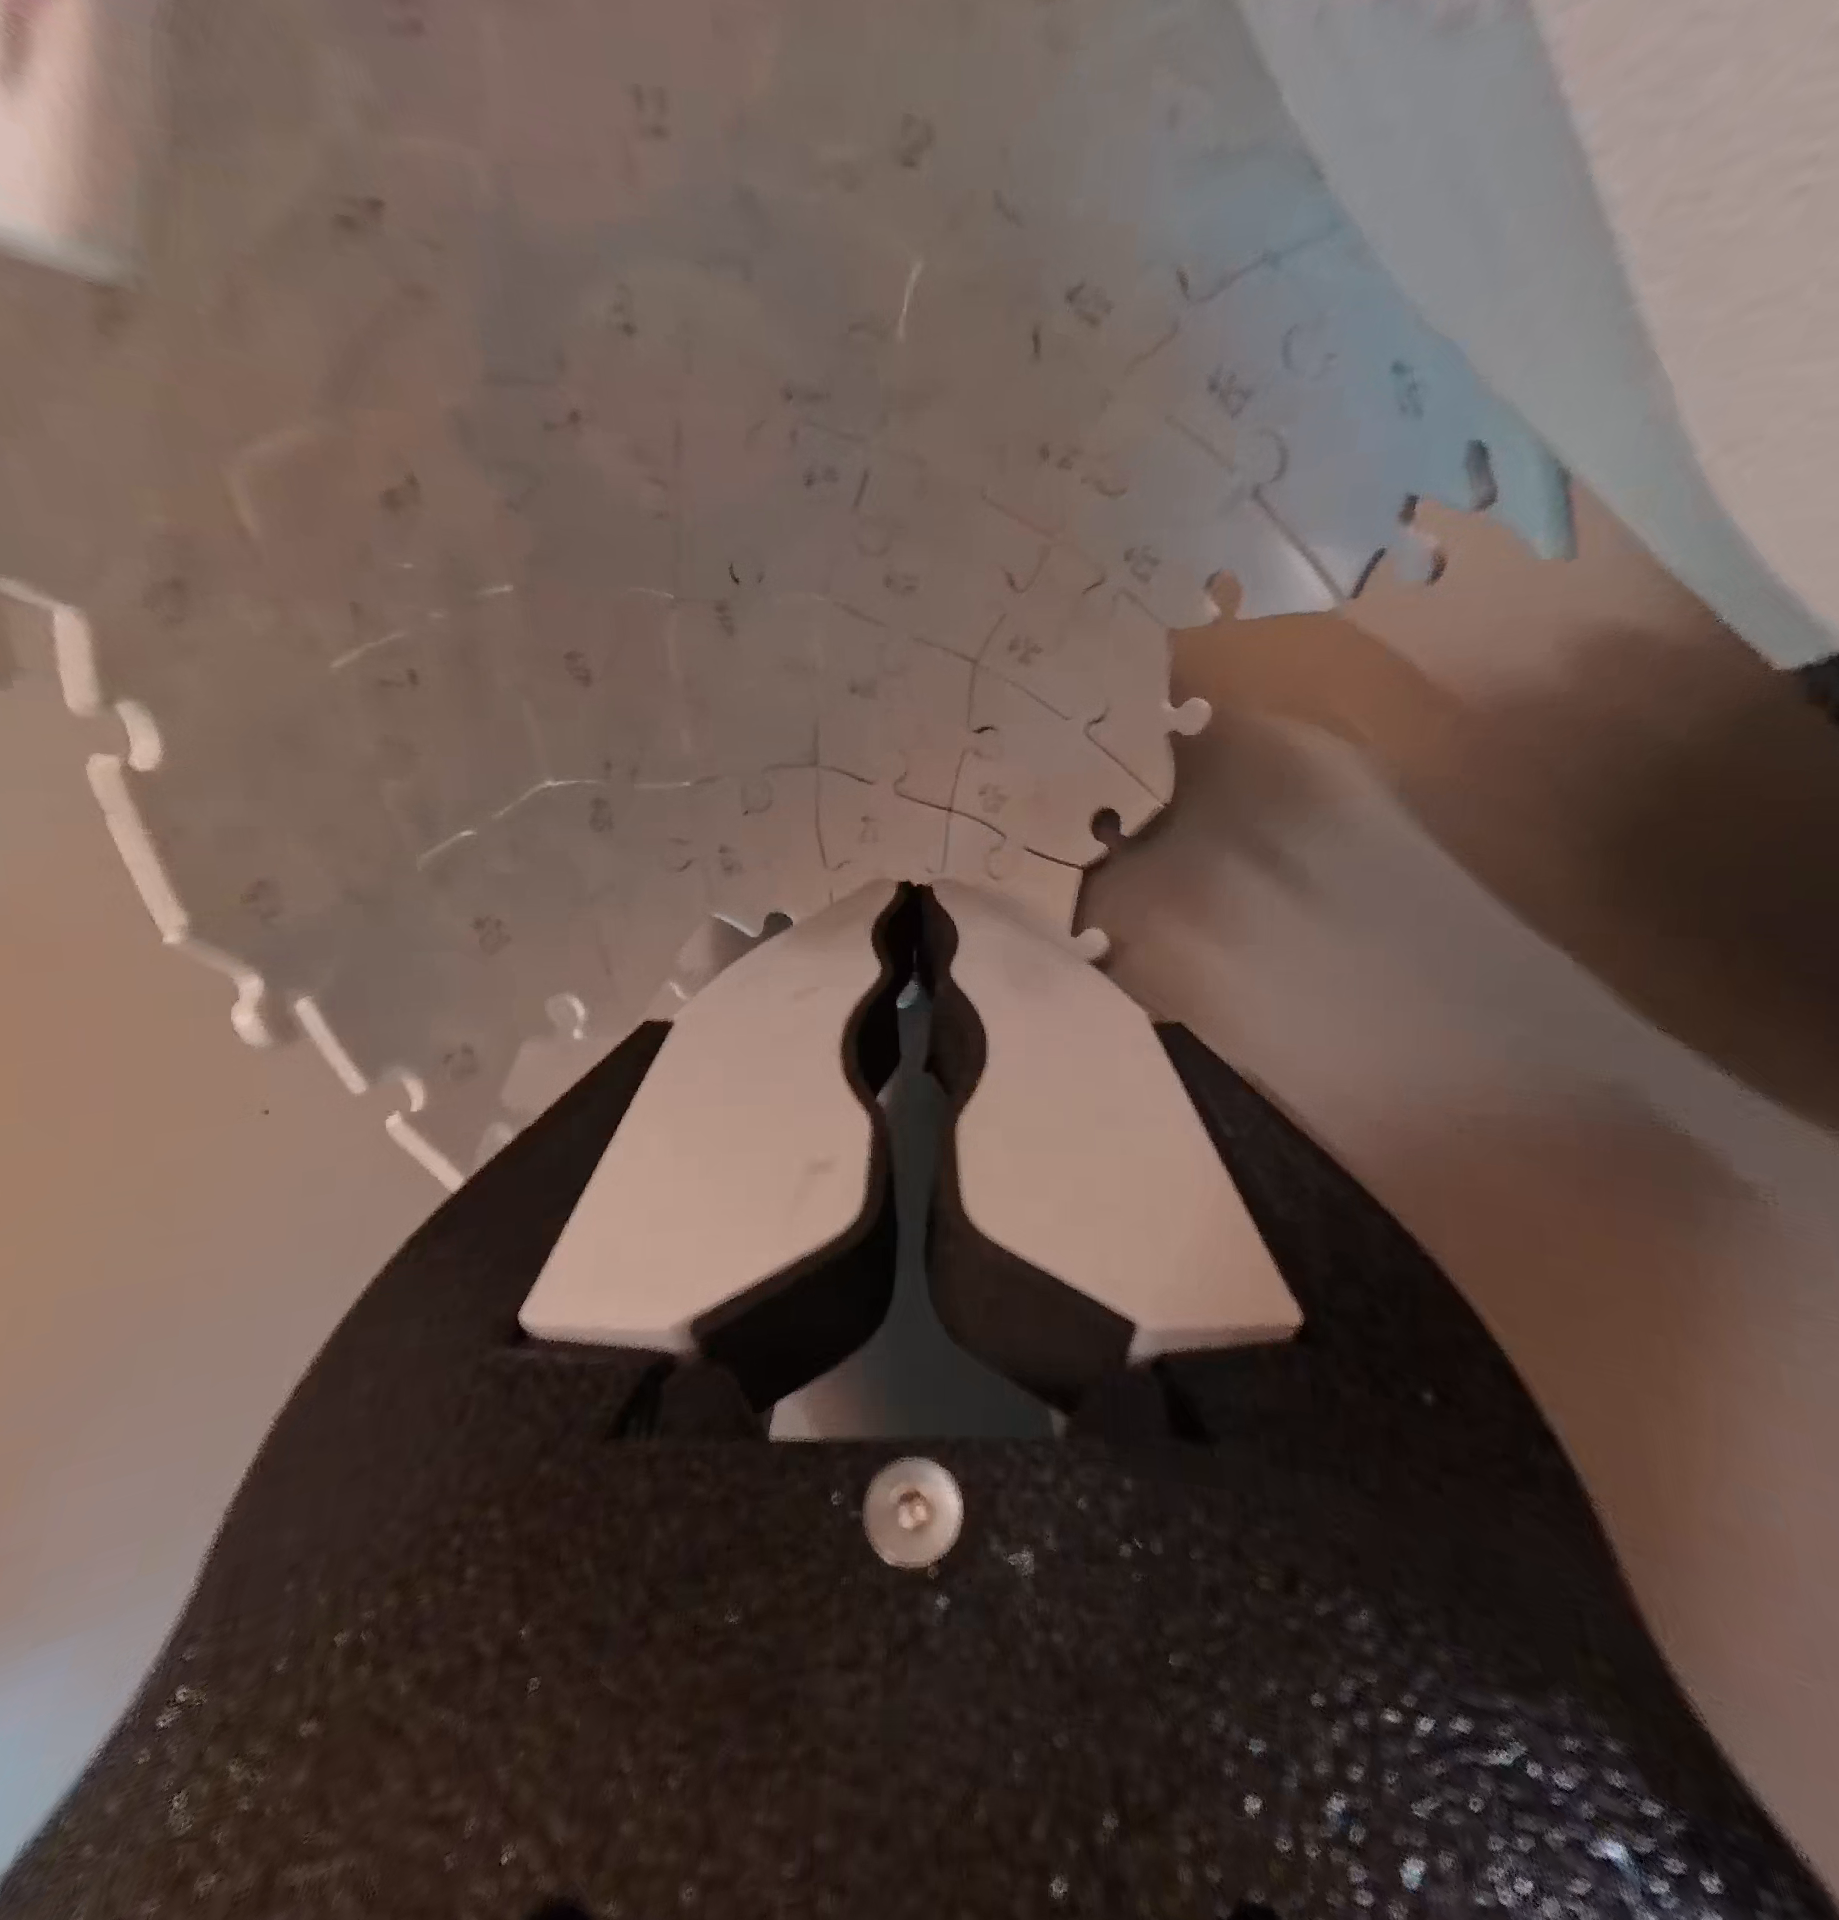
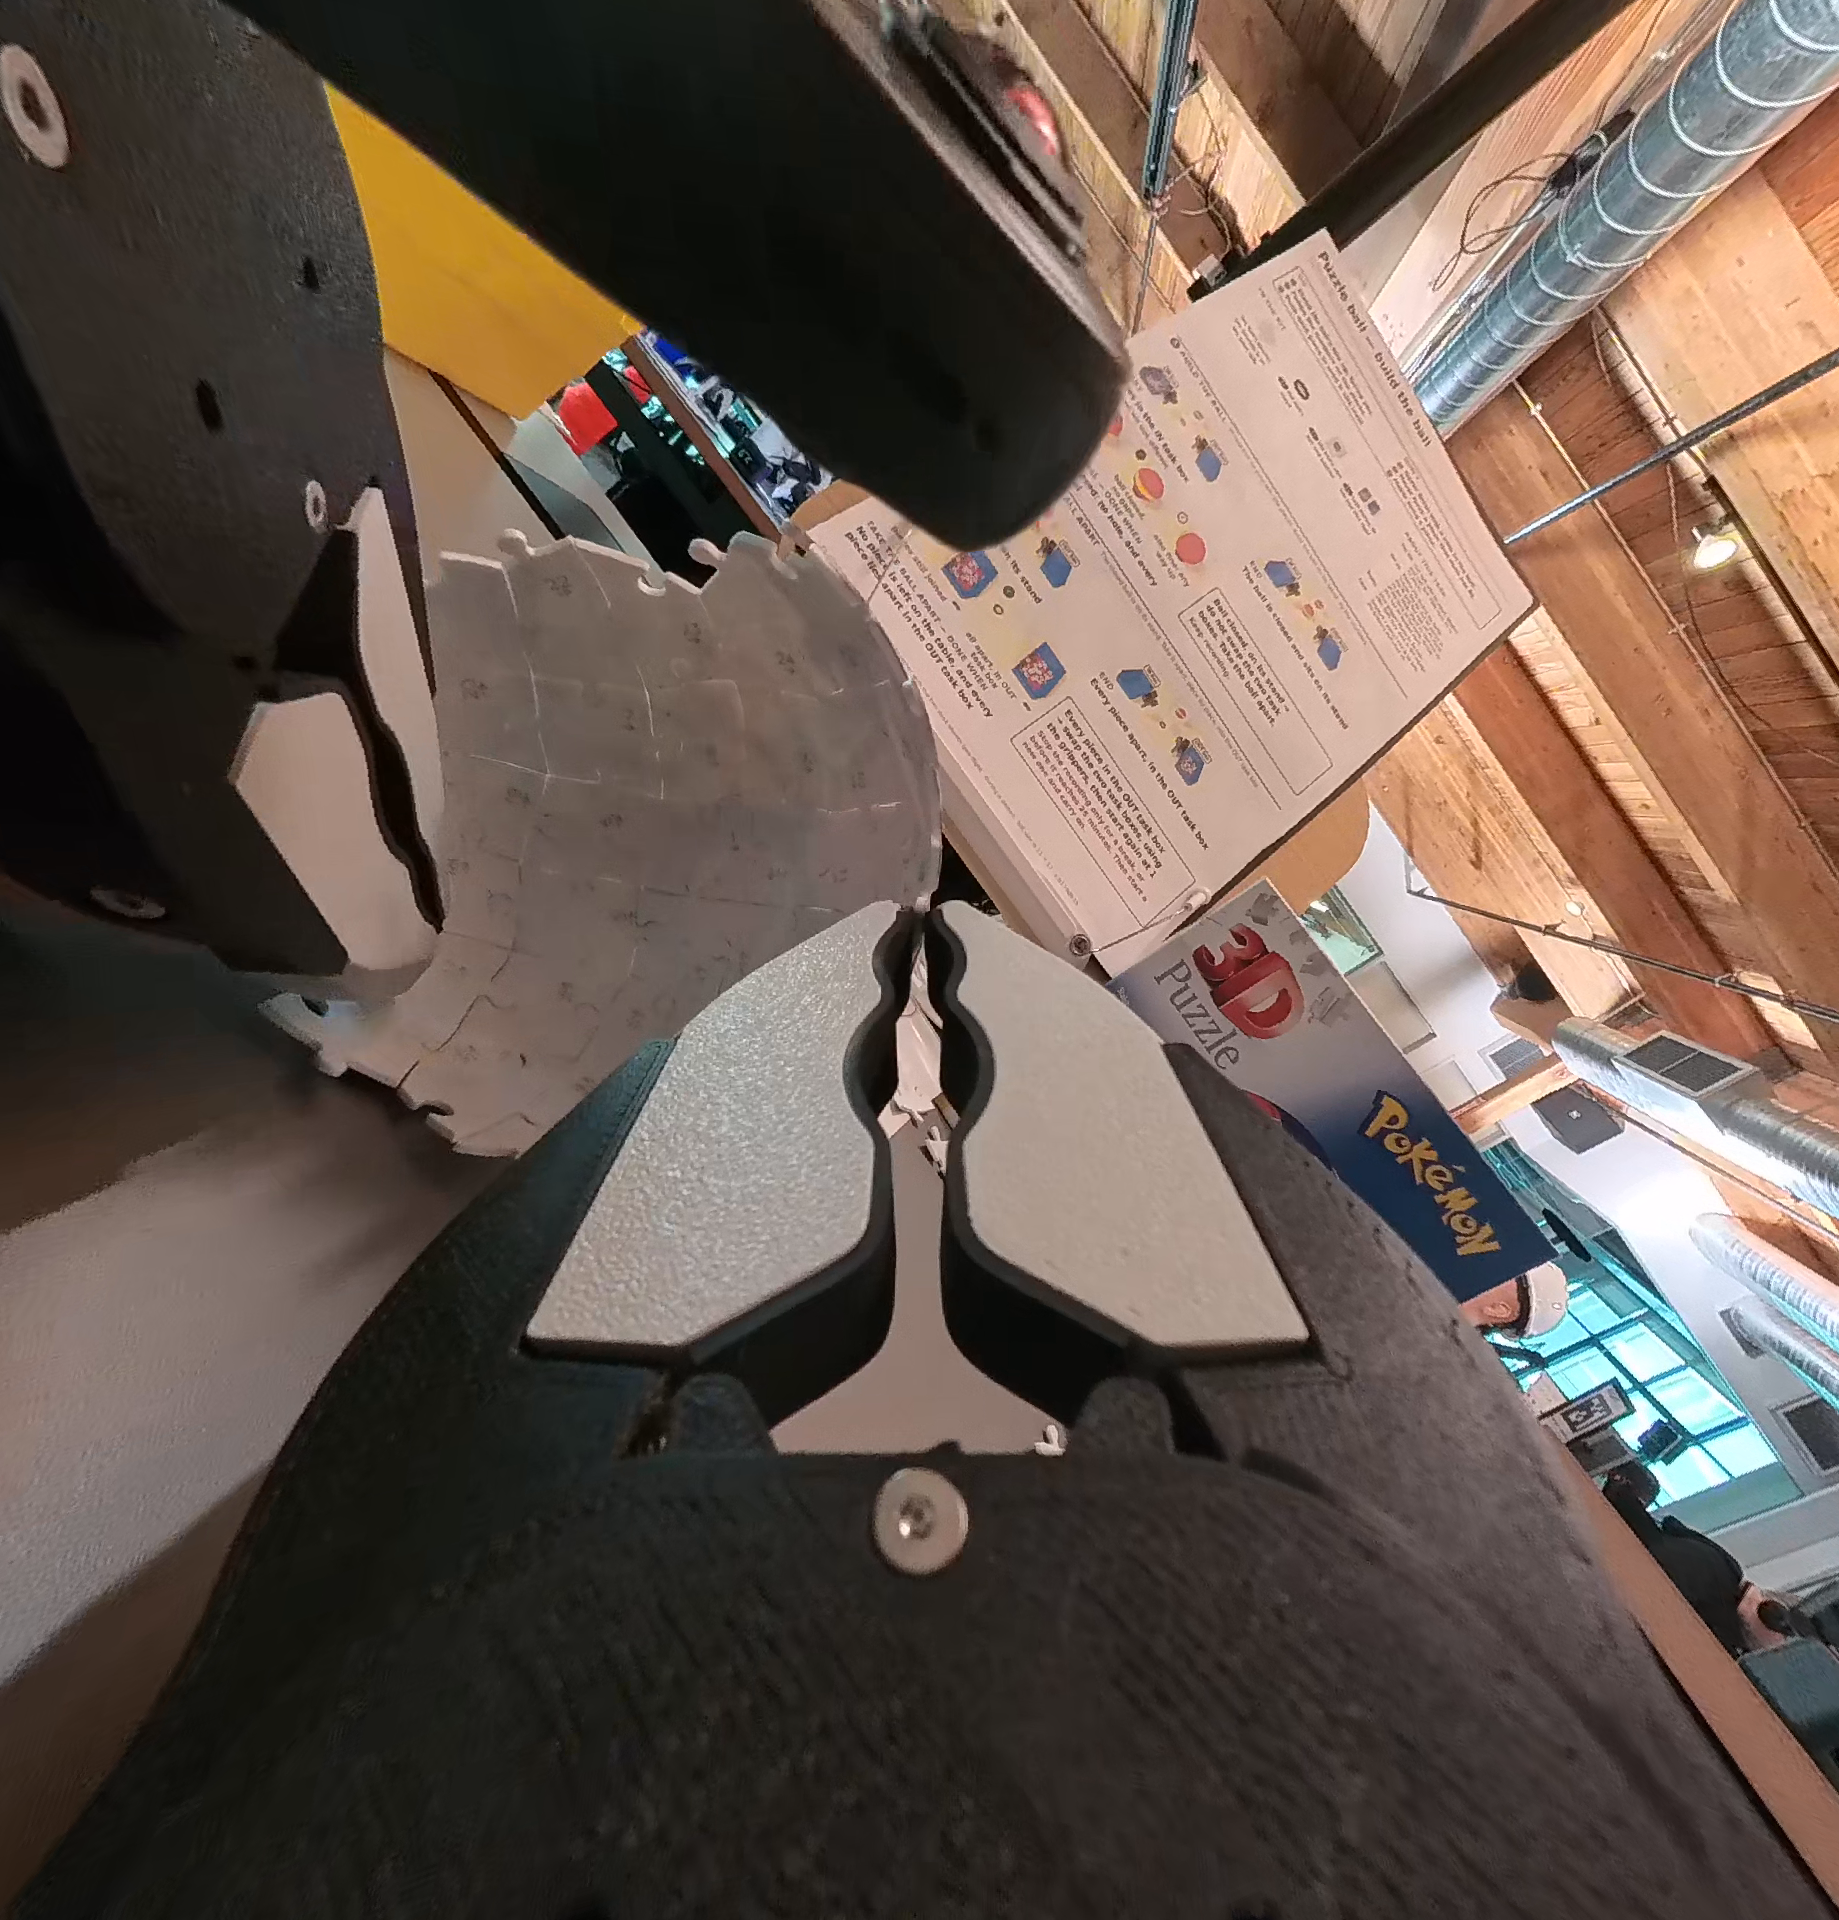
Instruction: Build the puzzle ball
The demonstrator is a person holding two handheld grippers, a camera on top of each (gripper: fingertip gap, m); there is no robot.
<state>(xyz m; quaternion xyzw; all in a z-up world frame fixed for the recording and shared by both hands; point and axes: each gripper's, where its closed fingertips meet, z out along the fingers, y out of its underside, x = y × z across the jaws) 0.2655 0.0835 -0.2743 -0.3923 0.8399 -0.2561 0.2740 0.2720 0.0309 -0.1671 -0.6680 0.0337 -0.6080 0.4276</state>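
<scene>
The partly built puzzle ball (image 1: 686, 520) is a curved shell of joined pale pieces with a jagged open rim. I see its inner side, which bears small marks. My left gripper (image 1: 913, 894) is shut on the shell's near rim. In the right wrist view the shell (image 2: 666, 779) is held up in the air between both grippers. My right gripper (image 2: 920, 920) is shut on its right rim. The left gripper (image 2: 427, 914) clamps the opposite, left rim. The shell's outer, printed side is hidden.
A person's forearm (image 1: 1466, 831) lies right of the shell. The left gripper's black handle (image 2: 790, 260) crosses the top of the right wrist view. Behind the shell hang a printed instruction sheet (image 2: 1154, 623) and a blue puzzle box (image 2: 1341, 1091). The right wrist view is tilted. My hands' fingertips stand some 12 centimetres from each other.
</scene>
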